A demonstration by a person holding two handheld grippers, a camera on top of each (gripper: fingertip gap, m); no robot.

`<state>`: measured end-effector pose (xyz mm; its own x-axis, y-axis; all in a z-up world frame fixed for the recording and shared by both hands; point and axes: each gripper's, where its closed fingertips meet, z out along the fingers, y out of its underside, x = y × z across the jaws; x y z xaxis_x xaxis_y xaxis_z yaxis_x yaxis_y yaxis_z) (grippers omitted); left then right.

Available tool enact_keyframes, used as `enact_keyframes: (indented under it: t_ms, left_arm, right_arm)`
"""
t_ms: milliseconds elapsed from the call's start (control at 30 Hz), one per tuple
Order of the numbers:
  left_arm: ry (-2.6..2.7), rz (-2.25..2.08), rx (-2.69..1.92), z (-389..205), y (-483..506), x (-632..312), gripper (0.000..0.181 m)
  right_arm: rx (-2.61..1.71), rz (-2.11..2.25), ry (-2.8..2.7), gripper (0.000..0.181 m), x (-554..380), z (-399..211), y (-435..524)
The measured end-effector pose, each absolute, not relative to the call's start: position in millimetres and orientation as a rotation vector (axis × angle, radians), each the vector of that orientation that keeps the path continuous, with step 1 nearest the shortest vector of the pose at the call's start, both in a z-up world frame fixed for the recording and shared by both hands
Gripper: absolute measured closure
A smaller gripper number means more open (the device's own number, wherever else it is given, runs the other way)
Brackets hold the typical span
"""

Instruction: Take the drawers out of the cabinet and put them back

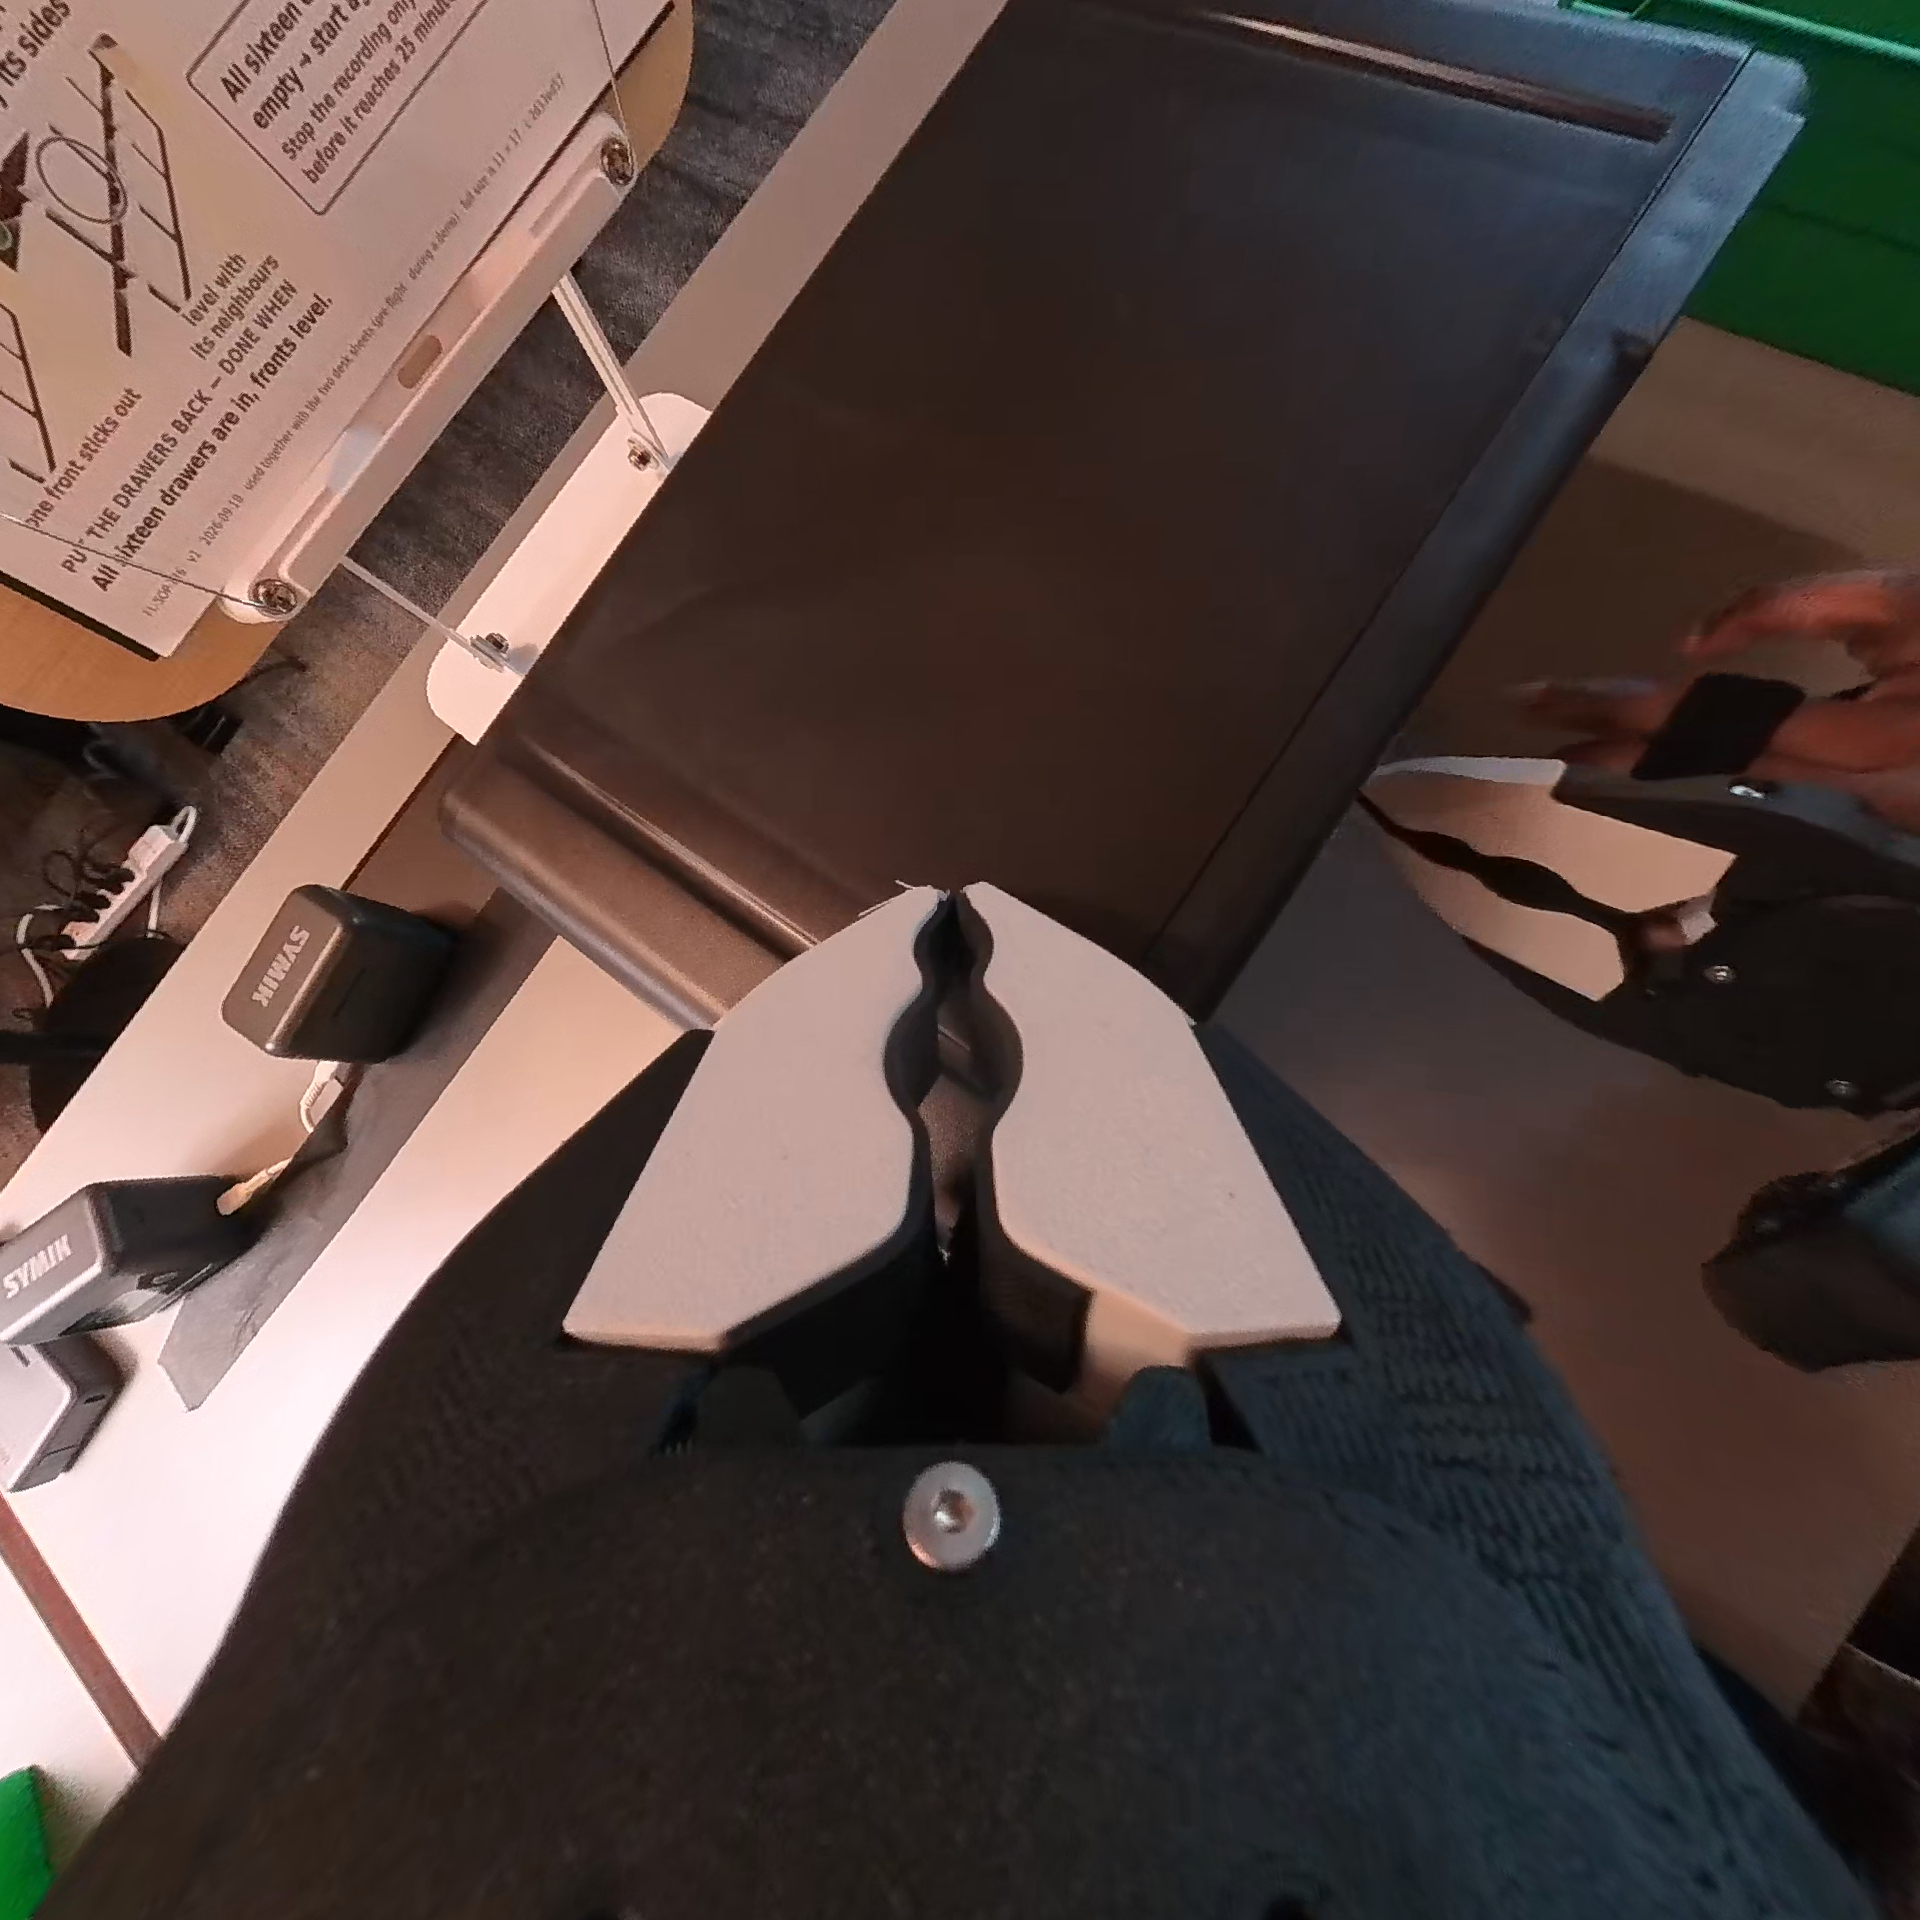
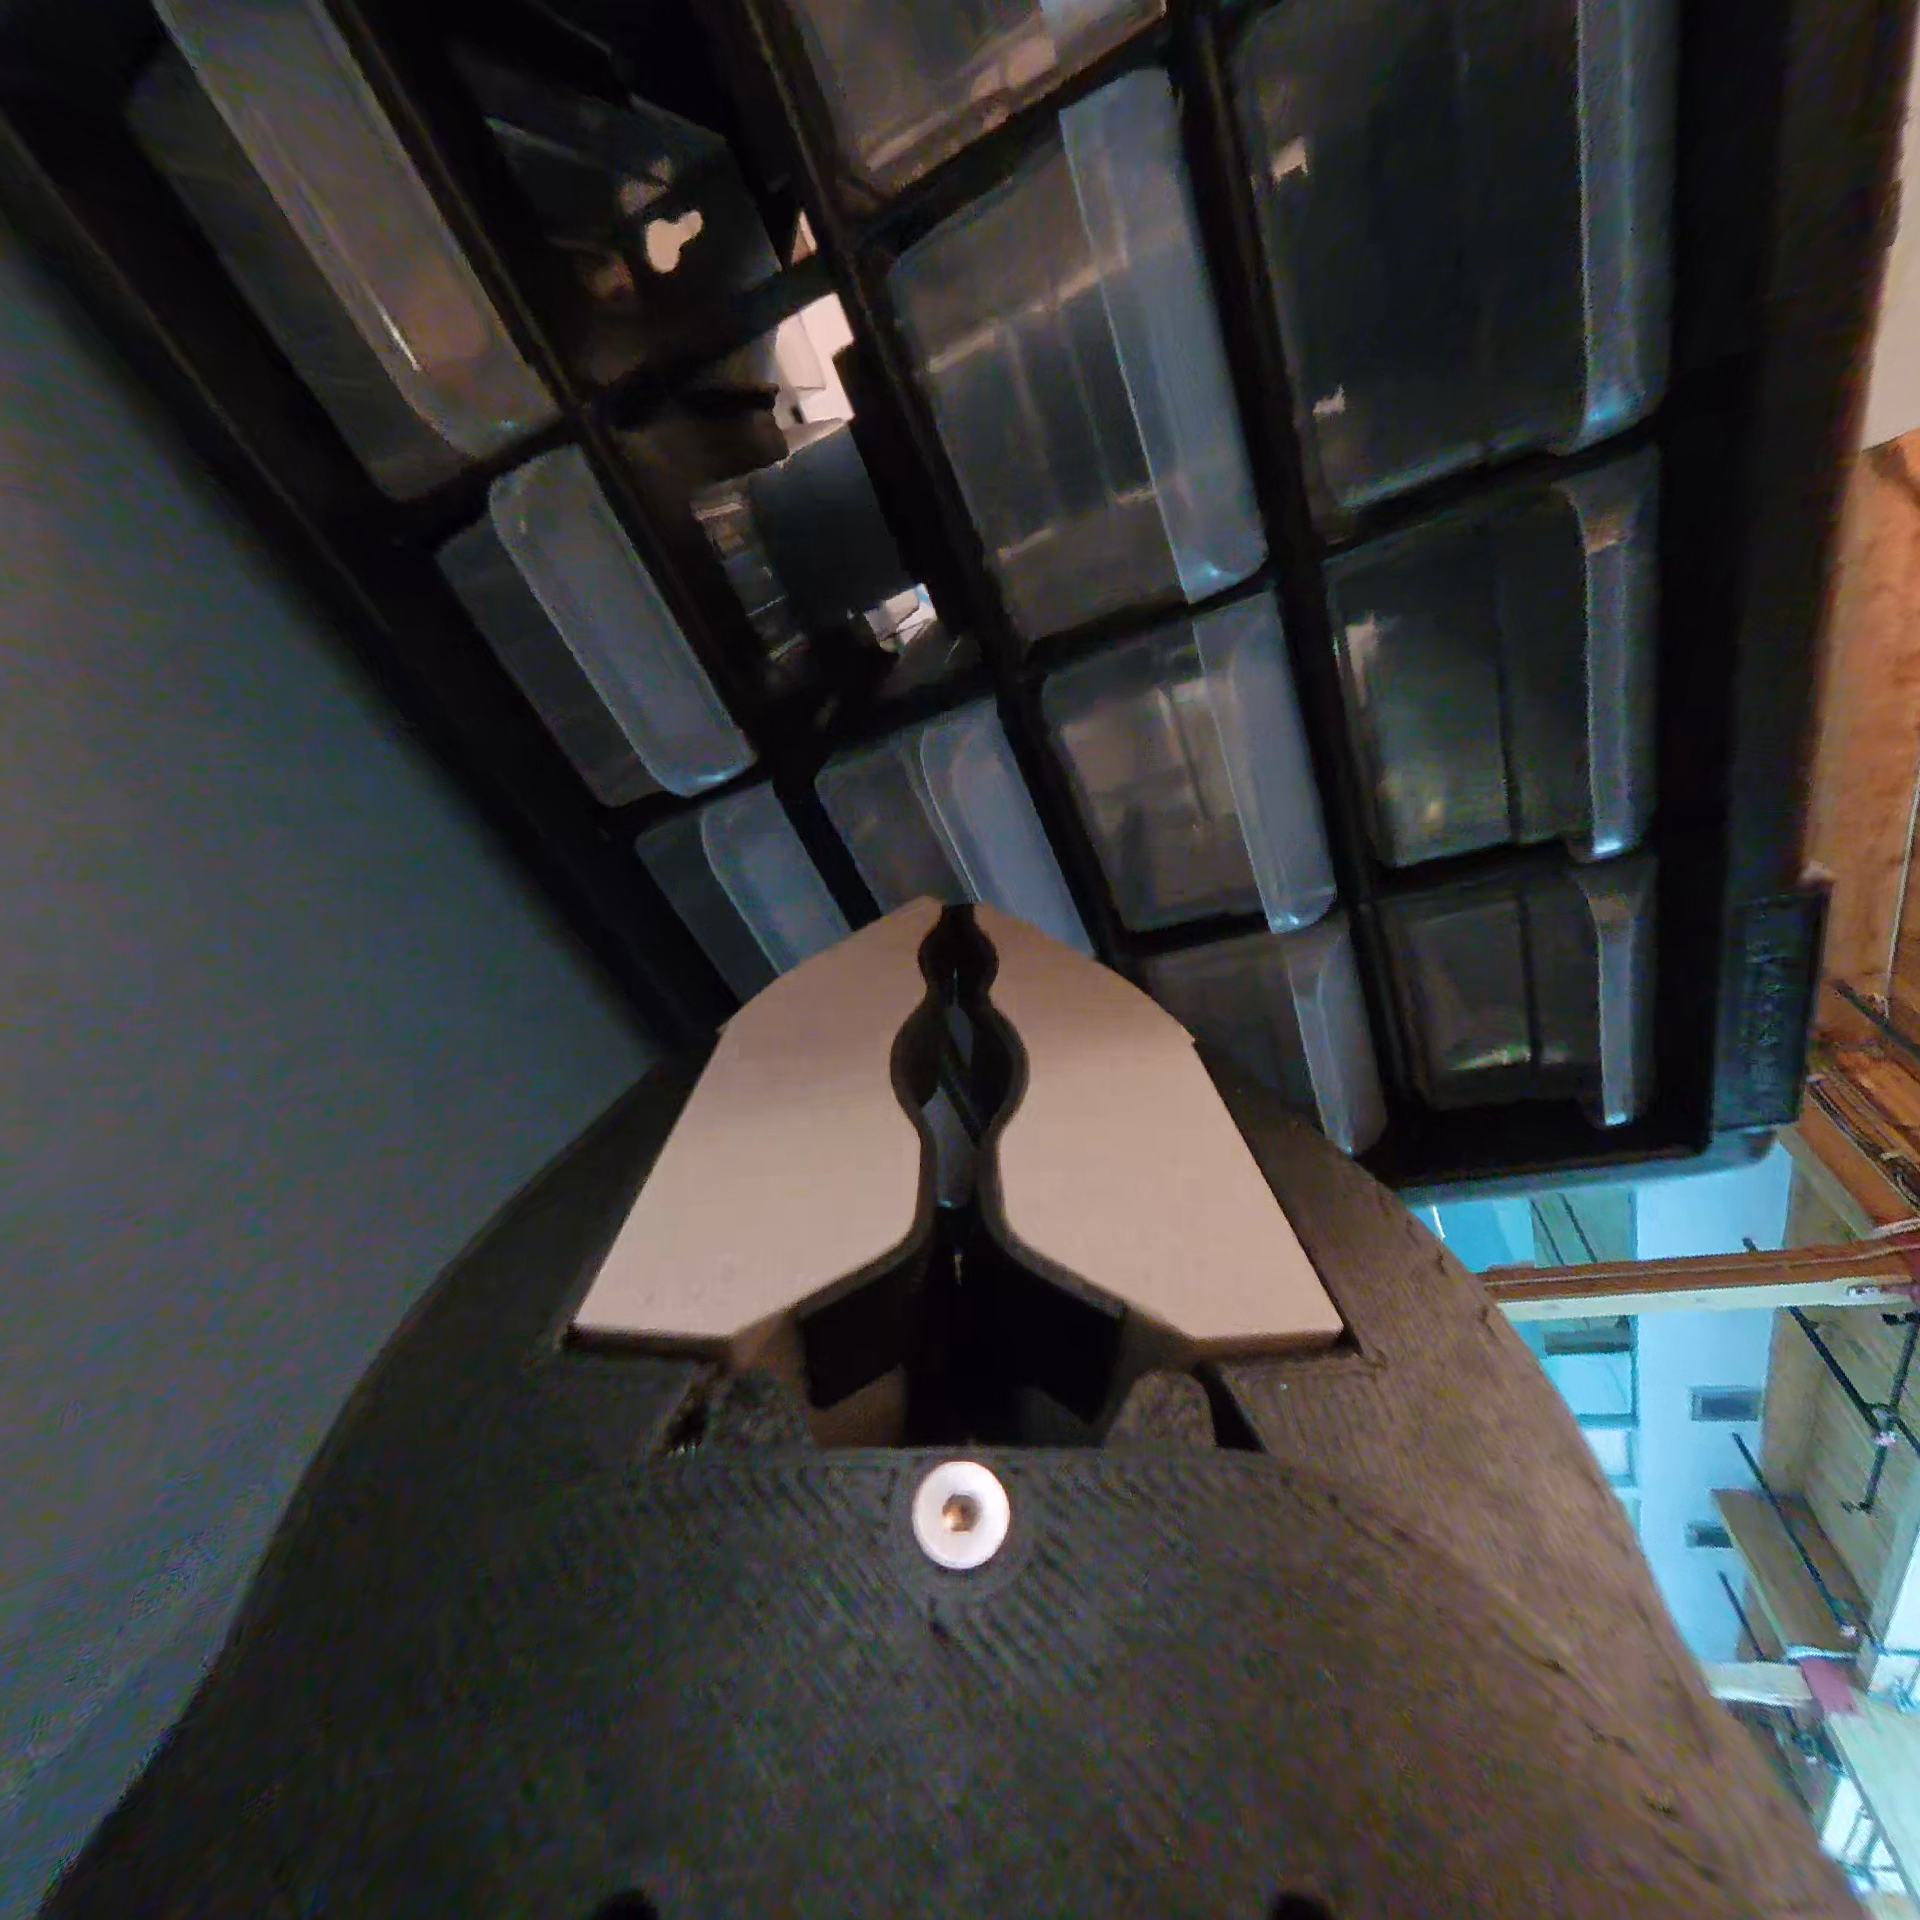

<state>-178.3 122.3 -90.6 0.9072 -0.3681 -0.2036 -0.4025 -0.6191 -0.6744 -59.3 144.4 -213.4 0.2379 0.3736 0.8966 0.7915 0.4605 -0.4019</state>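
The black cabinet shows a plain dark panel in the left wrist view. My left gripper is shut and empty, with its tips at the near edge of that panel. In the right wrist view the cabinet front holds several clear drawers. Two slots are open and dark. My right gripper is shut, with its tips right at a clear drawer in the lower rows. I cannot tell whether it pinches that drawer's lip. It also shows in the left wrist view, held by a hand at the cabinet's front edge.
An instruction sheet on a white stand stands left of the cabinet on the white table. Two dark adapters lie there too. A green object is at the top right. Wooden beams and shelving are beyond the cabinet.
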Motion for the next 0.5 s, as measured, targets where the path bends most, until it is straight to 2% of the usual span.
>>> enact_keyframes:
  t_ms: [267, 367, 500]
  left_arm:
    - [0.550, 0.065, -2.290, -91, 122, -178, 0.181]
    - [0.547, 0.056, -2.285, -91, 122, -178, 0.181]
    - [0.543, 0.050, -2.277, -91, 122, -178, 0.180]
  right_arm:
    - [-1.148, -0.431, -1.403, 0.181, -66, -227, 157]
    - [-1.191, -0.233, -1.359, 0.181, -64, -217, 144]
    - [-1.201, 0.349, -1.204, 0.152, -62, -170, 112]
